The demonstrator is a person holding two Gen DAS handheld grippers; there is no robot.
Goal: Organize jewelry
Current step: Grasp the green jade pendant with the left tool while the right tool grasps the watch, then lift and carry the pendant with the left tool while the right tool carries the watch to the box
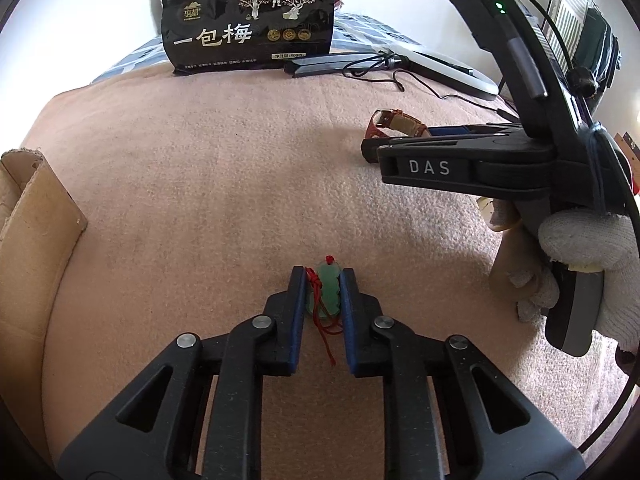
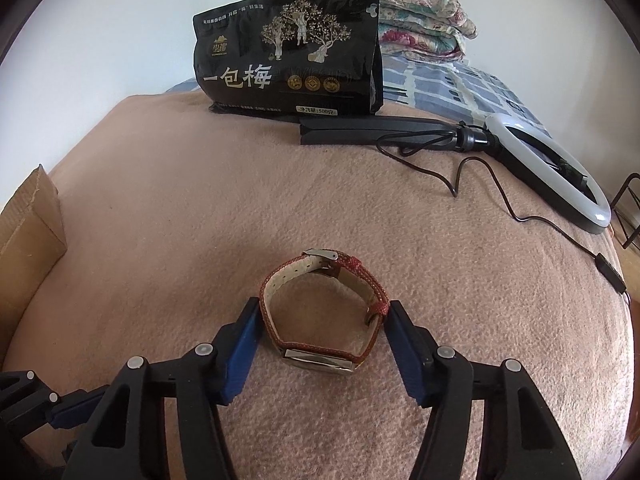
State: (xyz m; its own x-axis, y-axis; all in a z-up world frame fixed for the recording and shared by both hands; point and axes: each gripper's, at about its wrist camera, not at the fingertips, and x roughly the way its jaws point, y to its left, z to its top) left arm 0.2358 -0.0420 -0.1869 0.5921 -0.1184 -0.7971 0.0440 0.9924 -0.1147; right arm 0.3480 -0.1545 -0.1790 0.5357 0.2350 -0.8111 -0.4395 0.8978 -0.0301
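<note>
Two pieces of jewelry lie on the pink blanket (image 2: 200, 200) of the bed, each framed by a pair of tongs. The left tongs (image 1: 322, 276) stand narrow around the green jade pendant (image 1: 328, 290), their blue pads touching or just beside its flanks; whether they truly pinch it I cannot tell. The pendant rests toward the bed's near edge, its red cord (image 1: 326, 332) trailing back between the fingers. It looks small, hard, smooth and likely brittle, so a flat grip across its sides seems best; the cord is limp and would slip. The right tongs (image 2: 322, 306) stand wide around the red-strapped watch (image 2: 324, 312), near the middle of the bed, holding nothing. The strap looks springy, the metal case stiff and heavier; closing across the case should hold better than squeezing the loop. A cardboard box (image 2: 32, 232) waits at the bed's left edge.
</note>
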